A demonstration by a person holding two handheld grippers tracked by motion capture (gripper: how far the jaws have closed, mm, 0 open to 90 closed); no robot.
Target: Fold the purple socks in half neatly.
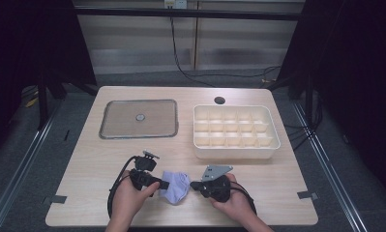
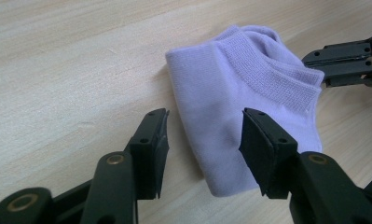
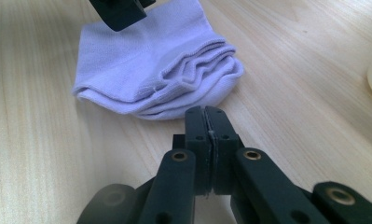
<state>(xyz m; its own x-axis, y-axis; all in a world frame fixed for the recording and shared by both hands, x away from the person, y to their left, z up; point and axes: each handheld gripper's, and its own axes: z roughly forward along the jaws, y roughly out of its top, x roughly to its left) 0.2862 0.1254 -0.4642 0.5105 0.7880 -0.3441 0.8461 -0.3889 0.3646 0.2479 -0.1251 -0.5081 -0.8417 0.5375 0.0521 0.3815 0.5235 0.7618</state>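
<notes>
Fingers [image 2: 148, 140] astride folded sock [image 2: 235, 107], cuff toward right gripper [image 1: 196, 185]

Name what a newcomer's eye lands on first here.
The folded lilac sock at the table's near edge, between the two grippers. The left gripper straddles one end with jaws apart; the right gripper points at the other end, shut. Behind them sits a cream divided box at right.

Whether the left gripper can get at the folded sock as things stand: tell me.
Probably yes. The left gripper has its jaws apart around the near edge of the lilac sock, with nothing between them and the fabric; the right gripper is shut just beside it.
</notes>
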